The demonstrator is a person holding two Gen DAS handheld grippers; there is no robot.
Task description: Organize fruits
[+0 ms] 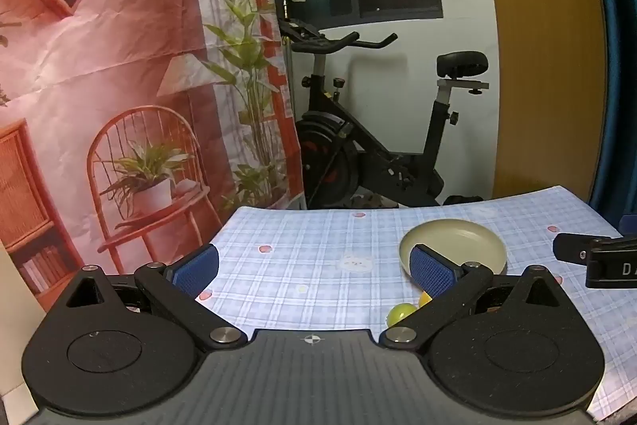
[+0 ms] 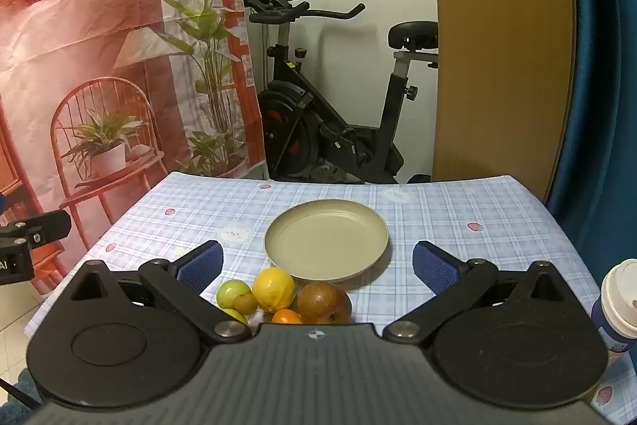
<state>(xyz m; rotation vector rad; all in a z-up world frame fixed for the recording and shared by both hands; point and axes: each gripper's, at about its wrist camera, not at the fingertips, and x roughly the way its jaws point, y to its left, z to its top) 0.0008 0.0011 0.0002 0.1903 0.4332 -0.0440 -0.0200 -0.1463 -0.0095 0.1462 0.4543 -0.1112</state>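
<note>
Though shallow, round matte plate (image 2: 326,239)

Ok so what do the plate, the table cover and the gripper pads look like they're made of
Plate: likely glazed ceramic or melamine; smooth, matte beige-green with a soft sheen, can't tell which.
Table cover: thin plastic or coated paper, printed blue plaid; its far edge curls up stiffly.
Pads on the right gripper: blue rubbery material with a fine gridded texture.
</note>
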